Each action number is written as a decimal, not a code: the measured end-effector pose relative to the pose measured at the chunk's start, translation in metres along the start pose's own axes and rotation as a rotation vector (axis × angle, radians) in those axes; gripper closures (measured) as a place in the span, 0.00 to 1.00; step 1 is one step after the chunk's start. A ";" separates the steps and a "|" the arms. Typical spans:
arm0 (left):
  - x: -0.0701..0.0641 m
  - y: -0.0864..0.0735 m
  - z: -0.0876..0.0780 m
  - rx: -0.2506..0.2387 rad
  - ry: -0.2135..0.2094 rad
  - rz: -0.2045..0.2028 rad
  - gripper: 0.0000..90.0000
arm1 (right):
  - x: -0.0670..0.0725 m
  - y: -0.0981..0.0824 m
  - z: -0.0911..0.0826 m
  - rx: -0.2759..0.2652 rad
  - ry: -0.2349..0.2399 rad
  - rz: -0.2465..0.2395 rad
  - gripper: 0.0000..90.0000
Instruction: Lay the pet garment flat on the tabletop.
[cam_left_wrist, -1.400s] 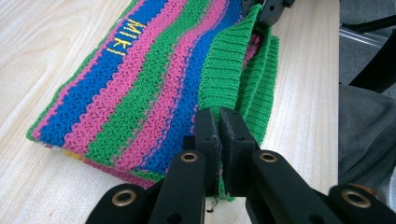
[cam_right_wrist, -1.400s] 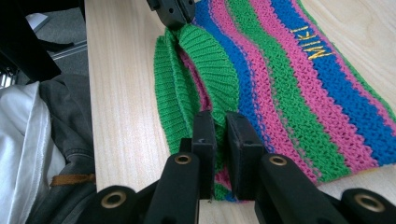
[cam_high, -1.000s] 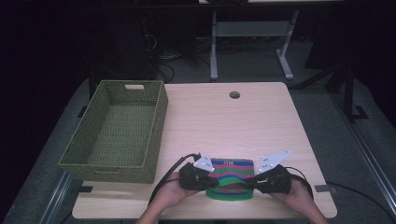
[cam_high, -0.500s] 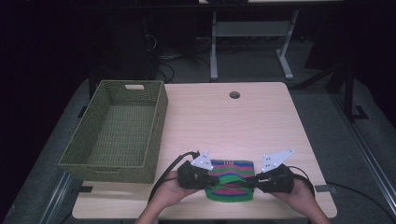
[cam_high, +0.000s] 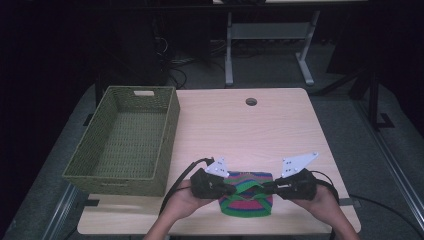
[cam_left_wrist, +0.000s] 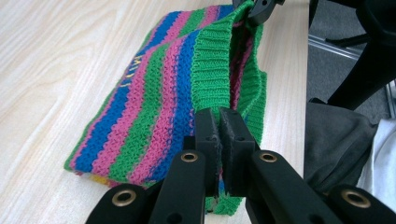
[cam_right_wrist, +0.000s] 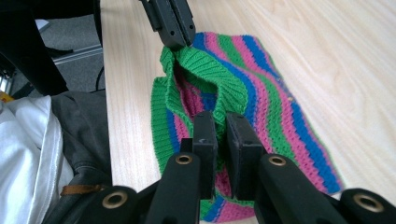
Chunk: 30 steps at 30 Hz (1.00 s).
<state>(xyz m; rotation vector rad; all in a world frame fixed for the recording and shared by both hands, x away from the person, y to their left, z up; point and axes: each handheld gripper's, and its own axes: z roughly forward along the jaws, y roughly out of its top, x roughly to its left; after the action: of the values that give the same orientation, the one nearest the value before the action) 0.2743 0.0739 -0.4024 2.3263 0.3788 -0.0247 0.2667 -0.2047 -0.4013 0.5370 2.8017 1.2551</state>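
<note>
A knitted piece (cam_high: 246, 196) striped green, pink and blue lies near the table's front edge. Its green ribbed rim is pulled up between both grippers. My left gripper (cam_high: 229, 189) is shut on the rim's left side; in the left gripper view its pads (cam_left_wrist: 219, 126) pinch the green ribbing of the knit (cam_left_wrist: 154, 93). From the right, my right gripper (cam_high: 265, 187) is shut on the same rim; the right gripper view shows it (cam_right_wrist: 221, 128) clamped on the knit (cam_right_wrist: 275, 98), which opens like a pocket toward the left gripper (cam_right_wrist: 173, 23).
A green woven basket (cam_high: 120, 179) stands empty on the table's left half. The light wooden table (cam_high: 240, 135) has a cable hole (cam_high: 251, 101) near its far edge. A metal desk frame (cam_high: 270, 35) stands on the floor behind. The person's lap (cam_left_wrist: 336, 135) is at the near edge.
The right gripper has risen slightly with the green rim, so the knit's opening stands higher and wider. The left gripper has stayed about where it was.
</note>
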 end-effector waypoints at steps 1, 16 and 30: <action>-0.001 0.000 -0.001 0.001 0.000 0.000 0.96 | 0.000 0.002 -0.001 -0.001 0.000 -0.003 0.92; -0.002 0.014 -0.025 -0.008 0.002 -0.031 0.96 | 0.005 0.020 -0.014 -0.011 0.007 -0.016 0.92; 0.017 0.028 -0.032 -0.025 0.001 -0.069 0.96 | -0.012 0.042 -0.018 0.009 -0.011 0.019 0.92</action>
<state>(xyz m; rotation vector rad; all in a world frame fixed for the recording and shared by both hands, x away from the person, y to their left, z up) 0.2956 0.0826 -0.3627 2.2882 0.4579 -0.0525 0.2879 -0.1956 -0.3601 0.5700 2.8006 1.2400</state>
